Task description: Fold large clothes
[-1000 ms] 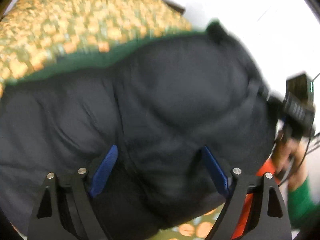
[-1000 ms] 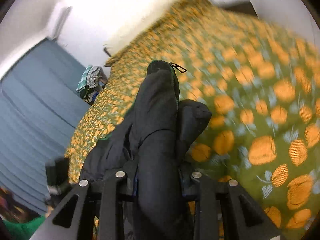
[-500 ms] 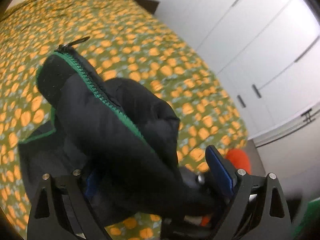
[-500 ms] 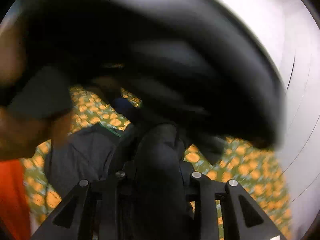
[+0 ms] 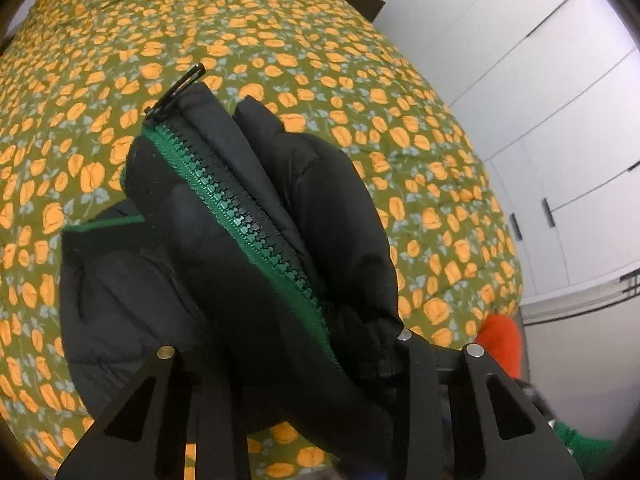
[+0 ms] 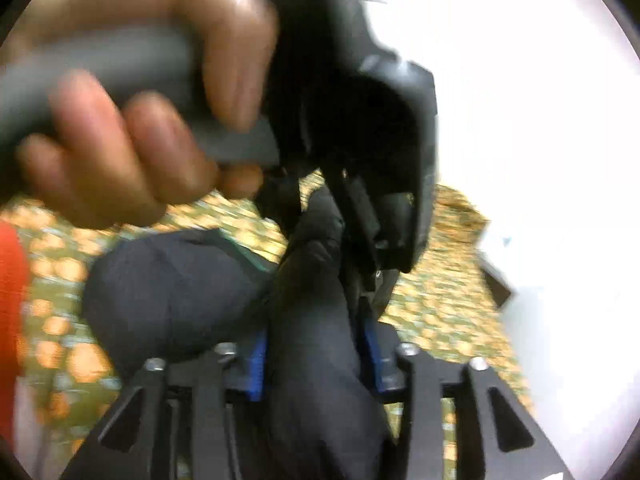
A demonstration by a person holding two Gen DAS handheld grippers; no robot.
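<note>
L wrist view: left tongs, just narrowed, clamp black jacket w/ green zipper above floral bed. R wrist view, blurred: right tongs, just widened, jacket fold between blue pads; grip unclear.

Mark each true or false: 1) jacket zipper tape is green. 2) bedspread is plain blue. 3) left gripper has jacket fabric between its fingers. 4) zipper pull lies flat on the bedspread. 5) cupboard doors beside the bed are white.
1) True. The black jacket has a green zipper.
2) False. The bedspread is olive green with orange flowers.
3) True. The left gripper has just been closing, and a thick fold of the jacket fills the gap between its fingers.
4) False. The zipper pull sticks up from the raised collar end, off the bedspread.
5) True. The cupboard doors are white.
</note>
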